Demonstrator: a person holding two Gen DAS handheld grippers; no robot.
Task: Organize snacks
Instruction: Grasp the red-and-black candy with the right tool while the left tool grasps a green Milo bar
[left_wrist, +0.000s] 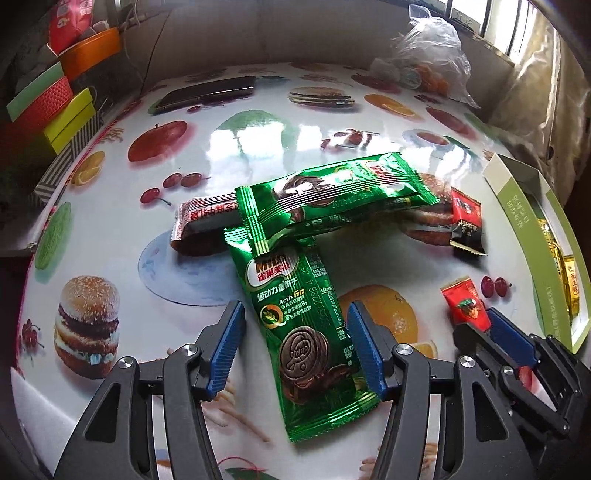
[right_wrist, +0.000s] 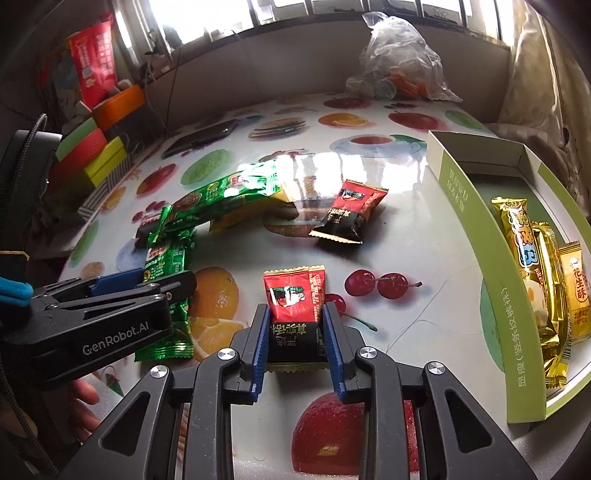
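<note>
Progress check: the green box (right_wrist: 524, 369) on your right already has three gold-wrapped snacks (right_wrist: 543, 280) in it, so sorting is under way but far from done. Loose on the tabletop (right_wrist: 413, 236) are two green biscuit packs, a brown-and-white bar, a yellow packet and two red-and-black candy packets.

Your right gripper (right_wrist: 295, 332) has its fingers closed on the near red candy packet (right_wrist: 295, 295), pads pressing both sides of its lower half (packet looks to be at or just off the tabletop, can't tell which). My guess is it goes to the box next.

Your left gripper (left_wrist: 295, 343) is wide open, fingers straddling the near green biscuit pack (left_wrist: 299, 317) with a gap at the left pad; the right pad is at the wrapper's edge. Nothing held yet. That pack lies flat, its far end tucked under the second green pack (left_wrist: 332, 195), which lies crossways on top, so expect the upper one to shift when you lift.

View differences:
- Left view shows the brown-and-white bar (left_wrist: 199, 221) under the pile and only a sliver of the box.
- Right view shows the box contents, the yellow packet (right_wrist: 255, 214) behind the green pile, and the far red candy packet (right_wrist: 347, 214) in full.
</note>
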